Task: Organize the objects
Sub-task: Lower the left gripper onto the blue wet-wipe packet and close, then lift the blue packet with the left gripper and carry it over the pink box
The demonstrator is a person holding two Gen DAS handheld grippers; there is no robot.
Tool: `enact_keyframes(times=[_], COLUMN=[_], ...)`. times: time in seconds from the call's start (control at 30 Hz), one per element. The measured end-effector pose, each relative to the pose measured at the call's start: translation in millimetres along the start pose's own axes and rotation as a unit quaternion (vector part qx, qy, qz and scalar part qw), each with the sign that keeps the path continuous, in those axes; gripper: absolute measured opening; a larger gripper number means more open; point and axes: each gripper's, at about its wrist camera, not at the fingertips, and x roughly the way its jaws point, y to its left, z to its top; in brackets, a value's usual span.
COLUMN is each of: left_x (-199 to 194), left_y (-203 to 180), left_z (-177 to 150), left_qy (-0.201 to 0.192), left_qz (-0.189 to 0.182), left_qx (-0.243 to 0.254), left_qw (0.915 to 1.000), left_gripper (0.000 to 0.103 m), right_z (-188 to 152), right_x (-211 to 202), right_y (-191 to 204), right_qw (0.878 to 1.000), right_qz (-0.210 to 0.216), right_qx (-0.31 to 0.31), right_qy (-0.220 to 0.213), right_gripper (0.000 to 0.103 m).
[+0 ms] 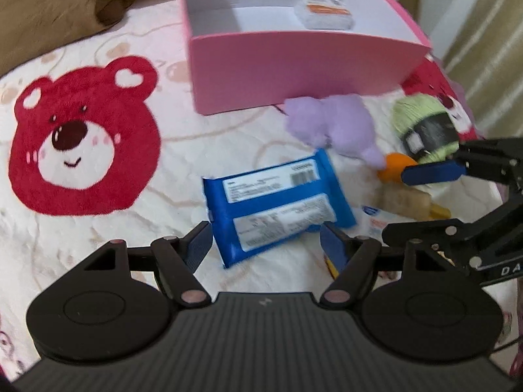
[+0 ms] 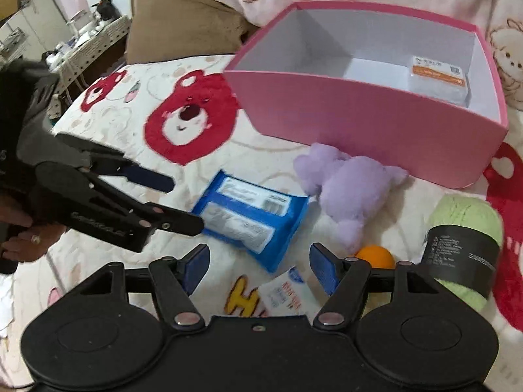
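box [image 2: 376,114]: one, pink, open top, white inside, at 12 o'clock on the blanket [image 1: 98,228]
packet in box [image 2: 438,80]: one, white with orange stripe, lying flat in the box's far right corner
wipes [image 1: 278,209]: one blue pack, label side up, flat on the blanket at 6 o'clock from the box, apart from it
plush [image 2: 353,189]: one, purple, just in front of the box's near wall, at 2 o'clock from the wipes; touching the box or not, cannot tell
yarn [image 2: 464,245]: one green skein with a black band, at 3 o'clock from the plush
ball [image 2: 374,258]: one, orange, between plush and yarn, partly hidden behind the right gripper's finger
sachet [image 2: 287,290]: one, small, white with red print, at 6 o'clock from the wipes
beige item [image 1: 407,204]: one, blurred, at 6 o'clock from the ball in the left view; what it is, cannot tell
left gripper [image 1: 264,245]: jaws wide, nothing between the pads, low over the near edge of the wipes; no contact seen
right gripper [image 2: 260,266]: jaws wide, nothing gripped, over the sachet and the wipes' near corner
hand [image 2: 19,238]: one, at 9 o'clock in the right view, holding the left gripper
in the way: right gripper's blue finger [image 1: 431,171] crosses in front of the ball in the left view
around: red bear prints [image 1: 85,137] on the blanket; brown cushion [image 2: 183,23] at 11 o'clock; cluttered shelves [image 2: 65,32] far at 10 o'clock
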Motion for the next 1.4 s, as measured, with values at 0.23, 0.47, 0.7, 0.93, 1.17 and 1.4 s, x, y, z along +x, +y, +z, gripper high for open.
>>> enact_keyframes(times=[0.23,0.47,0.7,0.93,1.17,1.4], left_x=[30.1,40.7,47.7,44.8,47.9,45.8], left_y=[29.7,42.8,31.6,31.3,36.6,33.5], left_z=[-3.2,-8.9,-12.4,-11.7,-17.0,-16.5], left_qy=[-0.028,-0.030,-0.073,-0.060,-0.046,-0.034], left_qz=[0.044,0.001,0.019,-0.014,-0.017,-0.043], left_qx=[-0.054,-0.079,-0.060,-0.092,-0.120,-0.136], left_qw=[0.9972,0.9965,0.9953,0.9939,0.9916,0.9892], left_gripper=[0.072,0.068,0.043,0.031,0.034,0.033], right_z=[3.7,-0.7,4.3,6.5,2.4,-1.0], right_x=[29.0,51.5,66.0,72.4,71.6,73.1], right_y=[-17.0,-16.6,-9.7,-1.9,-9.5,1.4], right_qw=[0.999,0.999,1.000,0.999,0.997,0.999], right_qz=[0.000,-0.014,-0.014,-0.030,-0.049,-0.029], right_qx=[0.041,0.029,0.025,0.042,0.061,0.035], right_qy=[0.002,0.022,0.012,0.015,0.020,0.011], right_gripper=[0.072,0.072,0.037,0.032,0.045,0.034])
